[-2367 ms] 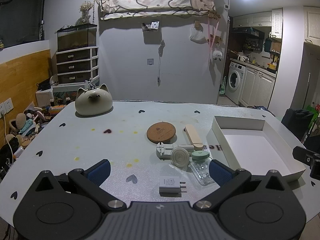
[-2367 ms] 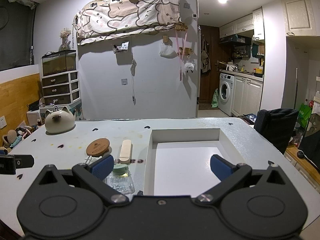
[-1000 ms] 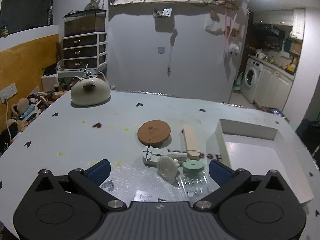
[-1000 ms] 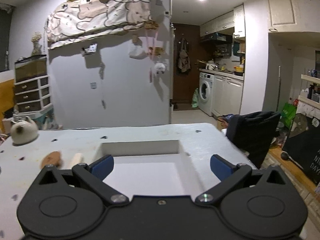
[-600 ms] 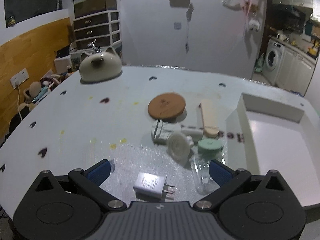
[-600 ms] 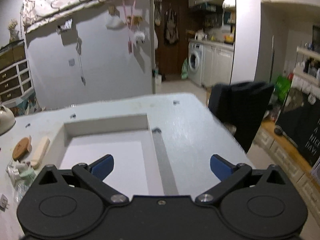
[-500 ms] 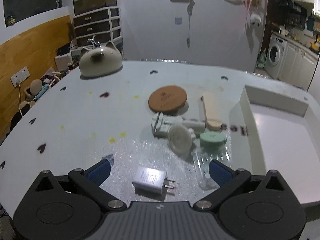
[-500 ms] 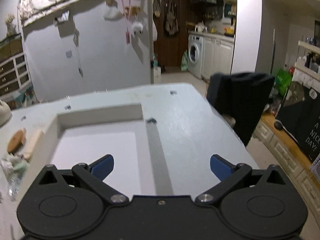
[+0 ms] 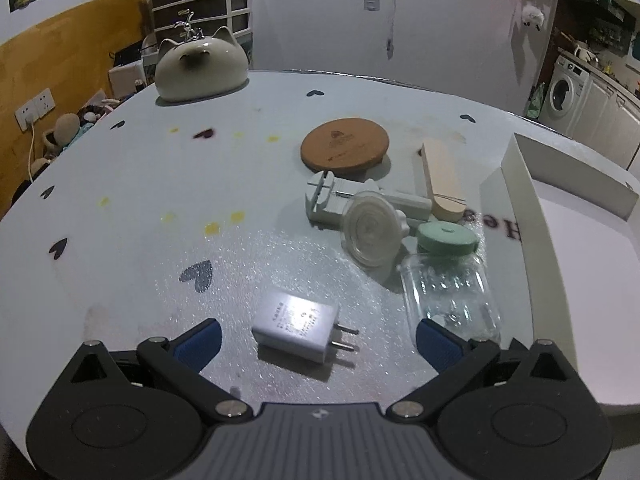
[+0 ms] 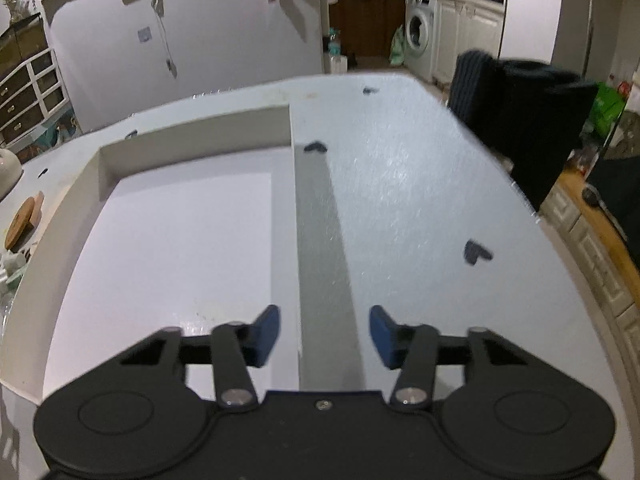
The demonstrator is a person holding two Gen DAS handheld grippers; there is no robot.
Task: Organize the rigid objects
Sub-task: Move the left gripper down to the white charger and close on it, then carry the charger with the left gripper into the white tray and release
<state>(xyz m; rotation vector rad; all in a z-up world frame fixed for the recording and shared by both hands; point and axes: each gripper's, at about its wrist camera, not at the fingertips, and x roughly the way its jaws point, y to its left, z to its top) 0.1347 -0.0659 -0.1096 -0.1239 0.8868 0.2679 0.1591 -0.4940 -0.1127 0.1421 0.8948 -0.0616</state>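
So the white charger (image 9: 295,327) with its two prongs lies flat near the front edge of the tabletop (image 9: 120,208), right between the blue pads of the left gripper (image 9: 318,340). Those jaws are spread wide and just starting to close, not touching the charger. Just right of it a clear jar with a green lid (image 9: 448,276) lies on its side, close to the left wall of the white tray (image 9: 532,216). Behind the jar sit a round white plastic disc (image 9: 370,234), a white clip-like tool (image 9: 340,198), a pale wooden block (image 9: 442,182) and a cork coaster (image 9: 345,149), all bunched toward the middle of the tabletop. A cat-shaped ceramic pot (image 9: 200,68) sits at the far left corner.

Over on the other side, the right gripper (image 10: 324,338) hovers over the tray's right wall (image 10: 294,216), one pad on each side of it. Its jaws are closing in, with the wall between them but not pinched, nothing grabbed. A dark chair (image 10: 520,120) stands off the tabletop's right edge.
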